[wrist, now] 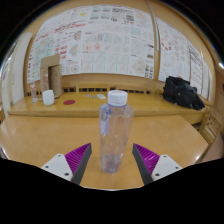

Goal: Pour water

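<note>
A clear plastic water bottle (115, 135) with a white cap stands upright on the wooden table (40, 135), between the gripper (113, 158) fingers. The jaws are wide open, with a gap at each side of the bottle. Beyond it, a white cup (48, 97) sits well apart near the wall.

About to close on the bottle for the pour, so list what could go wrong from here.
1. The bottle stands tall and narrow between the open fingers of the gripper; one finger touching first could tip it over on the table.
2. Its white cap is still on, so pouring now would give no water.
3. The white cup sits far beyond the bottle, so the carry is long and a loose grip could slip.
</note>
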